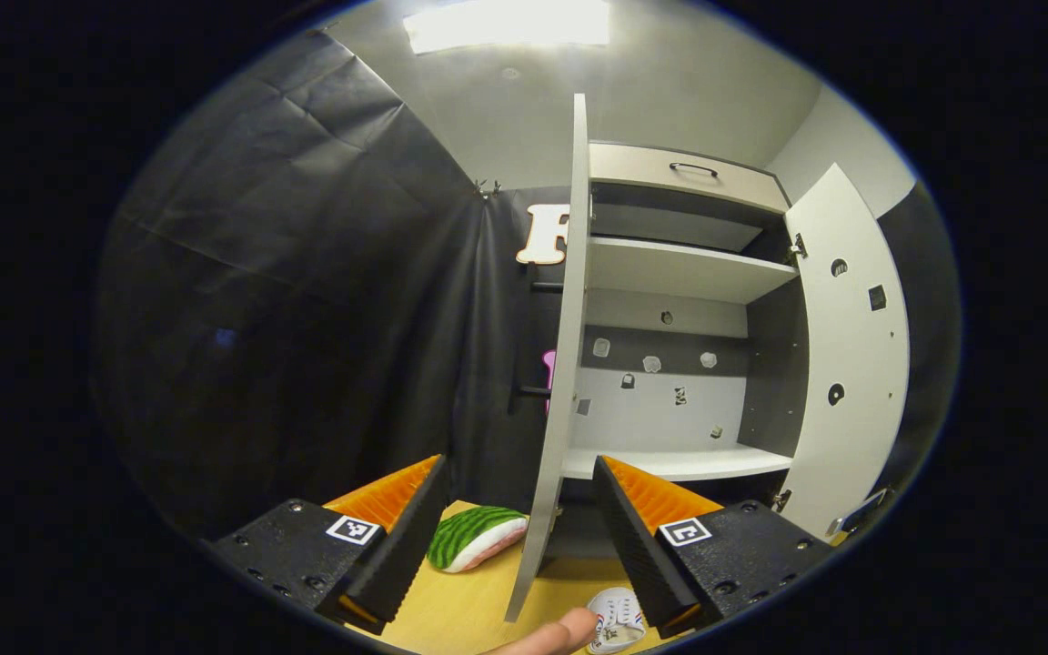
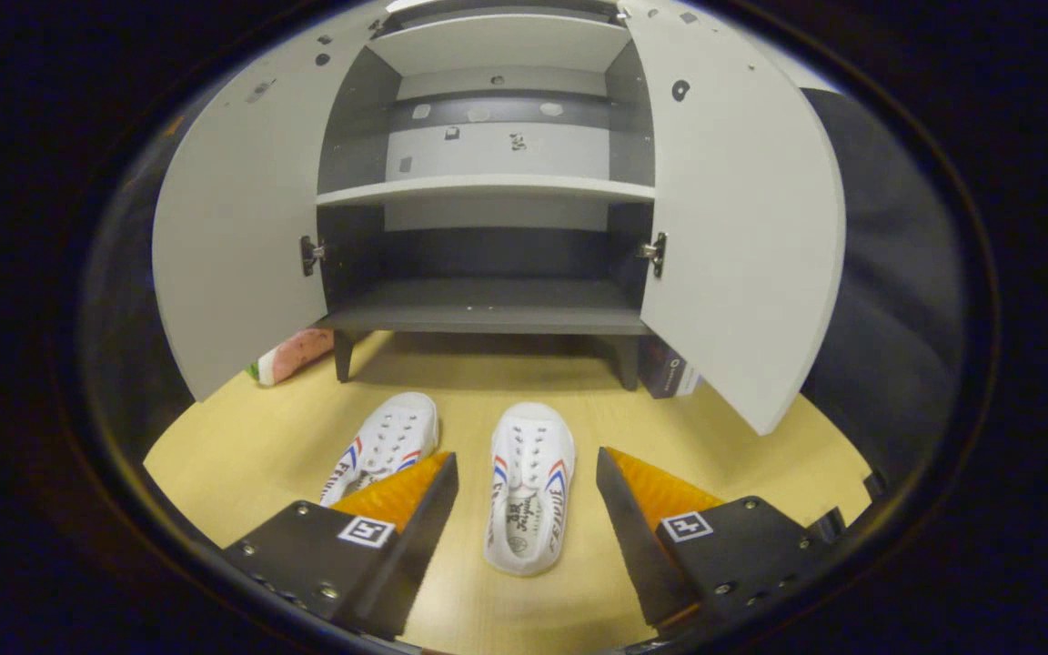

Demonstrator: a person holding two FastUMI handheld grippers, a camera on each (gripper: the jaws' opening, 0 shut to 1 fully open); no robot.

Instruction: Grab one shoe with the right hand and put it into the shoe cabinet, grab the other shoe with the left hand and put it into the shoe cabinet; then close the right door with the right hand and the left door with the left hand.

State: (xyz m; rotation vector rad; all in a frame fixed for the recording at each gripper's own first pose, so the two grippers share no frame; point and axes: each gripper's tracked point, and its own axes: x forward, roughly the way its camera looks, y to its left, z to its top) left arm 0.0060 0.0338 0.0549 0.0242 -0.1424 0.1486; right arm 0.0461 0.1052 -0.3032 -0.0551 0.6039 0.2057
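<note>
Two white shoes with red and blue stripes lie side by side on the wooden floor in front of the shoe cabinet (image 2: 488, 318). The right shoe (image 2: 529, 487) lies between and just beyond the fingers of my open right gripper (image 2: 526, 496); the left shoe (image 2: 385, 443) is partly behind its left finger. Both cabinet doors stand open: left door (image 2: 237, 246), right door (image 2: 742, 227). My left gripper (image 1: 519, 528) is open, held higher, facing the edge of the left door (image 1: 560, 364). A shoe (image 1: 617, 619) peeks at the bottom, beside a fingertip (image 1: 560, 632).
A watermelon-patterned cushion (image 1: 474, 537) lies on the floor left of the cabinet, behind the left door. A dark box (image 2: 667, 368) stands by the cabinet's right leg. The white shelves (image 1: 679, 268) hold nothing. Black cloth walls close in both sides.
</note>
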